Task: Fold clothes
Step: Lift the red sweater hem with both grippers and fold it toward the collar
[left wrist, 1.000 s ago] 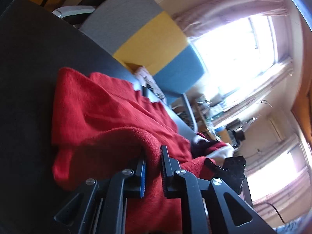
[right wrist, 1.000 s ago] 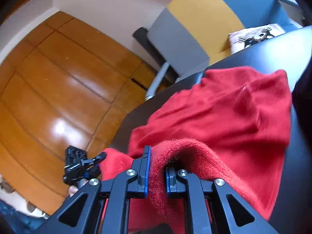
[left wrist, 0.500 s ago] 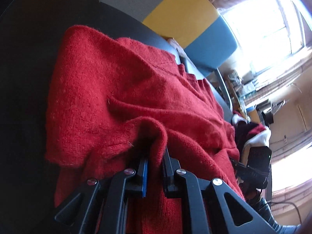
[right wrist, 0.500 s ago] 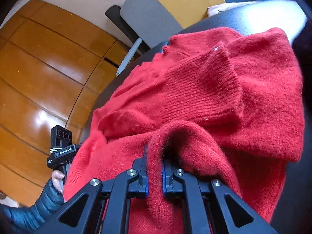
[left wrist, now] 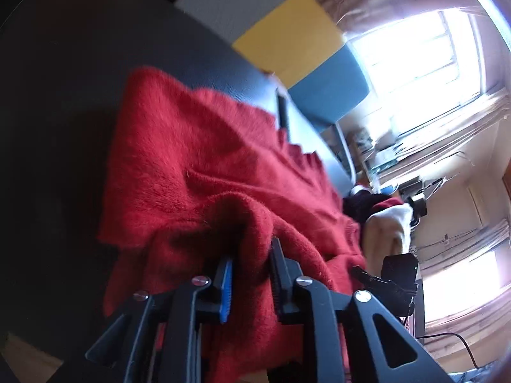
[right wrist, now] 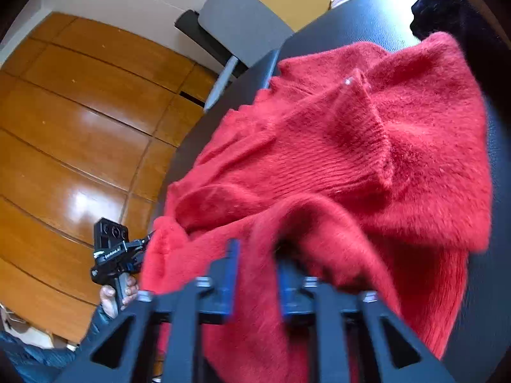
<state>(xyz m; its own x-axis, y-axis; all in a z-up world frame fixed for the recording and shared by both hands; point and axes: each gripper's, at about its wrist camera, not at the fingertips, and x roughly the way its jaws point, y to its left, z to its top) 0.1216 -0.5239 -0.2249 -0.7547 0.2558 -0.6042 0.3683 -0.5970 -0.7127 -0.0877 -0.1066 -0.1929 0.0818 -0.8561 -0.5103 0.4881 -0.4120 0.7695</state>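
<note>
Dark table (left wrist: 57, 102): my left gripper (left wrist: 249, 284) and right gripper (right wrist: 255, 274), jaws parted, straddle the soft, floppy sweater (right wrist: 367, 159); I'd pinch its near edge.

The red sweater (left wrist: 204, 159) lies in a big heap on the dark table (left wrist: 64, 79). The table is bare to one side of it, so a hand could pass there. On the other side a pile of clothes (left wrist: 383, 220) blocks the way. A chair (left wrist: 287, 41) stands close behind the table

Bright windows (left wrist: 412, 60), tricolour chair (left wrist: 287, 48), wood floor (right wrist: 80, 121)
</note>
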